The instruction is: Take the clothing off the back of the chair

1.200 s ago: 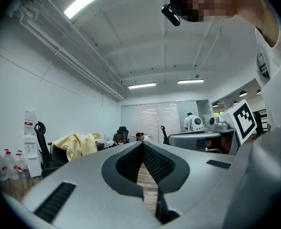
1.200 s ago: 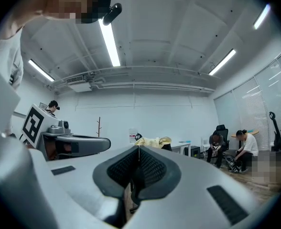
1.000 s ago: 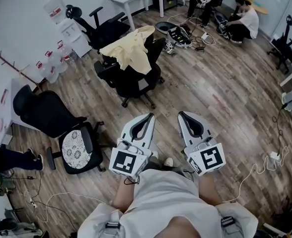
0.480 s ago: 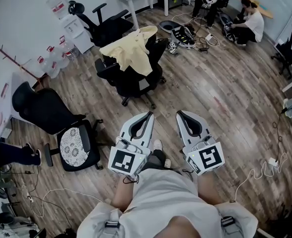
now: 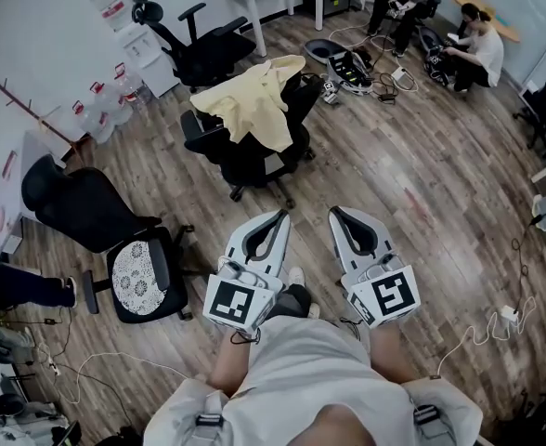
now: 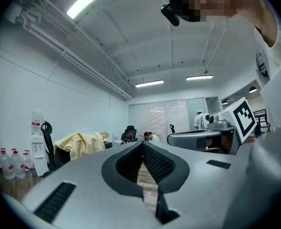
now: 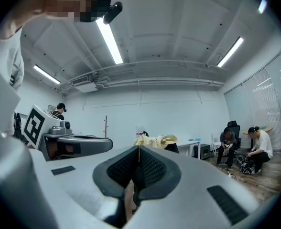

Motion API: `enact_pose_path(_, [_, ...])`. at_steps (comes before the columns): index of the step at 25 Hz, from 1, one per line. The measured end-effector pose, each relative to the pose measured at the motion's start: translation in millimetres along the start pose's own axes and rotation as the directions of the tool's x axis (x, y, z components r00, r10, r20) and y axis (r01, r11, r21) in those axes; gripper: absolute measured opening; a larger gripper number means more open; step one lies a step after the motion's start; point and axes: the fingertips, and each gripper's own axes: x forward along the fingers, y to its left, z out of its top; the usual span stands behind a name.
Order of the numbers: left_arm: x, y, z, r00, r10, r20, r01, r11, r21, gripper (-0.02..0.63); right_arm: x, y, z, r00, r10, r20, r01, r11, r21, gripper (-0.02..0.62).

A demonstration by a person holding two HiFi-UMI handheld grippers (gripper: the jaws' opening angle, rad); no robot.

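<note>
A pale yellow garment hangs over the back of a black office chair in the upper middle of the head view. It also shows as the yellow garment at the left of the left gripper view and the yellow garment straight ahead in the right gripper view. My left gripper and right gripper are held side by side in front of me, both shut and empty, pointing level toward the chair and well short of it.
Another black chair with a patterned seat cushion stands at the left. A third black chair, a water dispenser and bottles sit by the back wall. Two people sit on the floor at upper right. Cables trail on the wood floor.
The chair with the yellow garment sits slightly right of and lower than before in the head view. Both grippers stay shut, side by side.
</note>
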Motion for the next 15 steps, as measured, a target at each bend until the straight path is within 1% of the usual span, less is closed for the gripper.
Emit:
enact_pose_path(7, [23.9, 28.1, -1.2, 1.000, 0.000, 0.015, 0.001, 1.000, -0.030, 0.018, 36.1, -17.1, -4.0, 1.000, 0.008, -0.023, -0.008, 1.000, 0.001, 0.021])
enact_pose_path(15, [44.2, 69.8, -10.1, 0.999, 0.032, -0.012, -0.032, 0.999, -0.031, 0.018, 84.5, -26.5, -7.4, 0.998, 0.040, -0.042, -0.039, 0.999, 0.002, 0.021])
